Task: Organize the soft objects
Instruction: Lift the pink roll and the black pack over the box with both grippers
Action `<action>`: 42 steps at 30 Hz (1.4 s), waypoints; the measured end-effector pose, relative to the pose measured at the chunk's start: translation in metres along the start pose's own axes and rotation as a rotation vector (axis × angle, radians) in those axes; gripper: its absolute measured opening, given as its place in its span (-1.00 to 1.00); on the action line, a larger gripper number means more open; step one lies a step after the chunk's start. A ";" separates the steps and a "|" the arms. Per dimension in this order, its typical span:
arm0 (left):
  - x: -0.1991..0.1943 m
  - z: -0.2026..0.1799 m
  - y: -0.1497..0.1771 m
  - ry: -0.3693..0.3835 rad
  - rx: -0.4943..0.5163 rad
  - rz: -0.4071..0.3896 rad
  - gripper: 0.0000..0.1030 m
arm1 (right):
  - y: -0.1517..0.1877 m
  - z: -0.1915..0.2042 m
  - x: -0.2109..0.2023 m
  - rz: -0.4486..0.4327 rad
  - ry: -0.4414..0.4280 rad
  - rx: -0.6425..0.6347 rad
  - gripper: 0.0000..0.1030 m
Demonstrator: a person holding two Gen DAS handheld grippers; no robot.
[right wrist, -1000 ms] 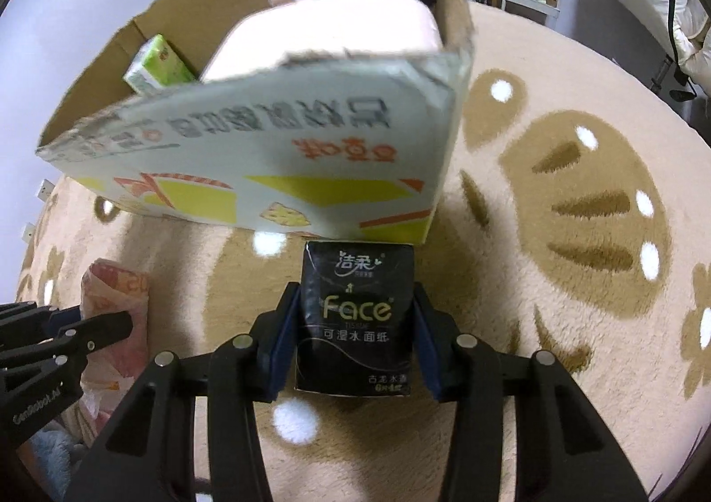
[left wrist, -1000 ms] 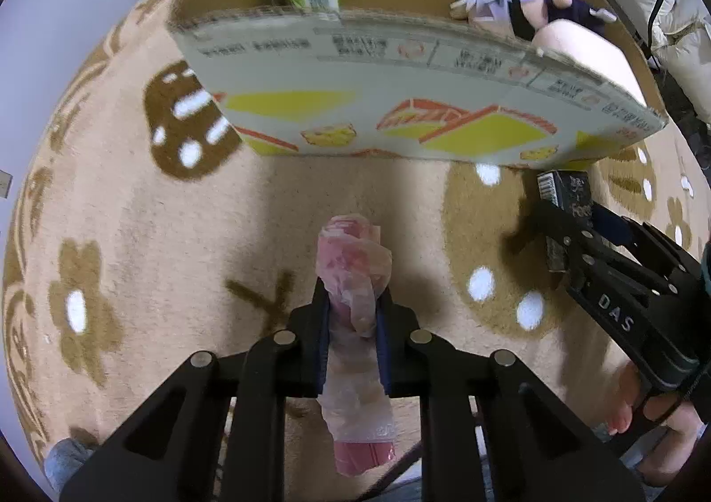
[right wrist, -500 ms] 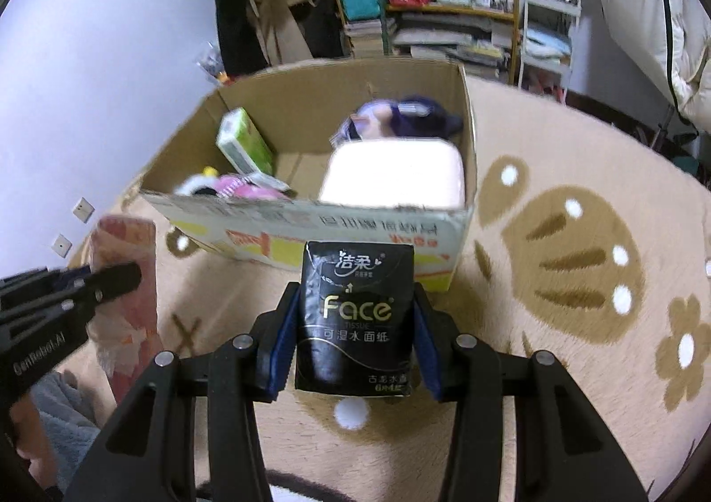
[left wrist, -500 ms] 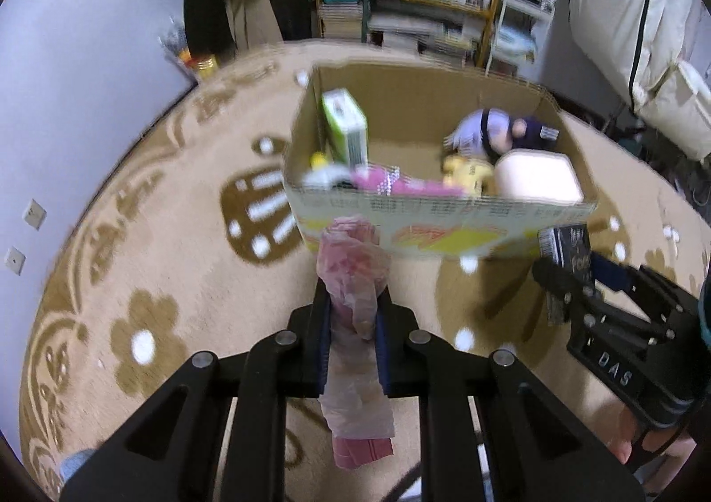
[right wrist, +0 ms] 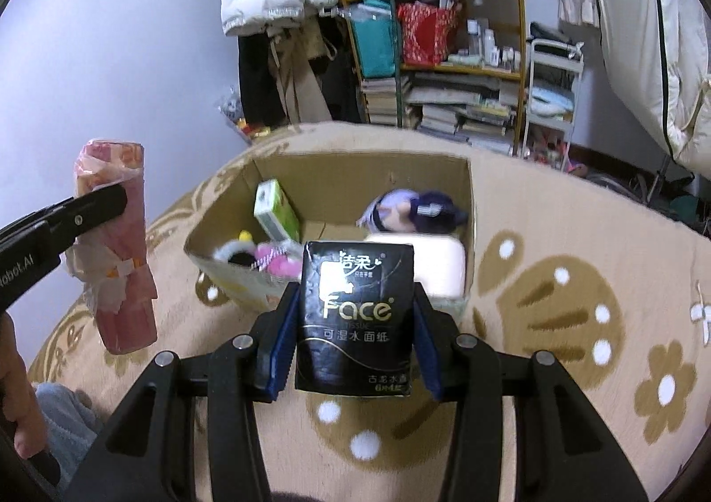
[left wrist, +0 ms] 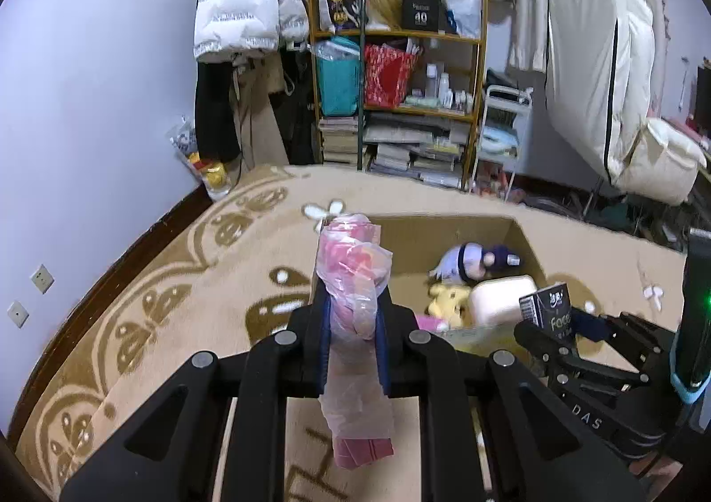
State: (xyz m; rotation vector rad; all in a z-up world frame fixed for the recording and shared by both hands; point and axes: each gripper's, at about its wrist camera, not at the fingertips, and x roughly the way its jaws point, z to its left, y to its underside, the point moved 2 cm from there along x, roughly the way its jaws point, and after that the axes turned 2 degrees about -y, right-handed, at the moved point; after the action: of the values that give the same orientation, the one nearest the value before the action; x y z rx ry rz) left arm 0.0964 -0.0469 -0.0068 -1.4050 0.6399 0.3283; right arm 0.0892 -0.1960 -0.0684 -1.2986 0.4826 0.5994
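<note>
My left gripper (left wrist: 353, 315) is shut on a pink tissue pack in clear plastic (left wrist: 353, 280), held high above the rug; the pack also shows at the left of the right wrist view (right wrist: 117, 244). My right gripper (right wrist: 355, 315) is shut on a black "Face" tissue pack (right wrist: 355, 315), seen too in the left wrist view (left wrist: 549, 311). An open cardboard box (right wrist: 471, 186) stands on the rug below and ahead of both. It holds a purple-haired plush doll (right wrist: 409, 211), a cream cushion (right wrist: 437, 266), a green tissue box (right wrist: 275, 213) and small pink items (right wrist: 273, 260).
A beige rug with brown flower and paw patterns (right wrist: 577, 280) covers the floor. A cluttered wooden shelf (left wrist: 400, 102), hanging coats (left wrist: 244, 13) and a white trolley (right wrist: 553, 89) line the back wall. A lilac wall (left wrist: 89, 102) runs along the left.
Both grippers have risen from near the rug beside the box's front to well above it, each keeping its pack. The box's inside has come into view.
</note>
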 end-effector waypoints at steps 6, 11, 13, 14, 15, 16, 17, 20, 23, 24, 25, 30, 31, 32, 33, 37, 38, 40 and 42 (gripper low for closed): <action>0.001 0.001 -0.017 0.002 0.001 -0.059 -0.70 | -0.014 0.002 -0.003 -0.071 0.013 -0.012 -0.05; 0.003 0.003 -0.028 0.025 -0.009 -0.104 -0.70 | -0.026 0.005 -0.002 -0.121 0.017 -0.020 -0.05; 0.004 0.004 -0.032 0.033 -0.013 -0.124 -0.70 | -0.030 0.005 -0.001 -0.135 0.016 -0.024 -0.05; 0.005 0.004 -0.034 0.039 -0.017 -0.134 -0.70 | -0.032 0.006 0.000 -0.143 0.017 -0.026 -0.05; 0.006 0.005 -0.036 0.044 -0.024 -0.143 -0.70 | -0.035 0.006 0.001 -0.149 0.016 -0.028 -0.05; 0.007 0.005 -0.037 0.047 -0.028 -0.150 -0.70 | -0.036 0.006 0.002 -0.156 0.015 -0.029 -0.05; 0.008 0.005 -0.038 0.048 -0.029 -0.153 -0.70 | -0.038 0.007 0.003 -0.159 0.015 -0.029 -0.05; 0.013 0.004 -0.038 0.048 -0.026 -0.161 -0.70 | -0.041 0.008 0.008 -0.172 0.012 -0.033 -0.05; 0.017 0.006 -0.038 0.058 -0.039 -0.171 -0.70 | -0.043 0.009 0.012 -0.181 0.011 -0.041 -0.04; 0.019 0.007 -0.038 0.063 -0.044 -0.175 -0.70 | -0.044 0.009 0.013 -0.182 0.010 -0.043 -0.04; 0.020 0.008 -0.038 0.067 -0.048 -0.179 -0.70 | -0.044 0.009 0.015 -0.186 0.009 -0.046 -0.04; 0.029 0.008 -0.037 0.077 -0.061 -0.184 -0.69 | -0.046 0.009 0.024 -0.188 -0.003 -0.059 -0.04; 0.030 0.009 -0.037 0.080 -0.064 -0.181 -0.69 | -0.047 0.009 0.027 -0.187 -0.004 -0.060 -0.04; 0.032 0.009 -0.037 0.083 -0.067 -0.177 -0.69 | -0.047 0.009 0.029 -0.186 -0.006 -0.059 -0.05; 0.035 0.009 -0.036 0.086 -0.071 -0.170 -0.69 | -0.048 0.009 0.033 -0.182 -0.010 -0.055 -0.04; 0.045 0.013 -0.034 0.096 -0.089 -0.152 -0.69 | -0.050 0.009 0.042 -0.177 -0.022 -0.053 -0.04; 0.048 0.014 -0.033 0.101 -0.096 -0.147 -0.69 | -0.050 0.010 0.045 -0.175 -0.025 -0.057 -0.04; 0.051 0.015 -0.033 0.112 -0.103 -0.146 -0.69 | -0.048 0.011 0.049 -0.172 -0.028 -0.063 -0.04; 0.054 0.014 -0.033 0.115 -0.103 -0.150 -0.69 | -0.047 0.012 0.052 -0.167 -0.031 -0.067 -0.04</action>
State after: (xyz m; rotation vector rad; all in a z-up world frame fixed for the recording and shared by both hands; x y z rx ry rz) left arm 0.1615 -0.0466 -0.0116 -1.5698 0.6141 0.1641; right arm 0.1590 -0.1846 -0.0647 -1.3763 0.3266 0.4992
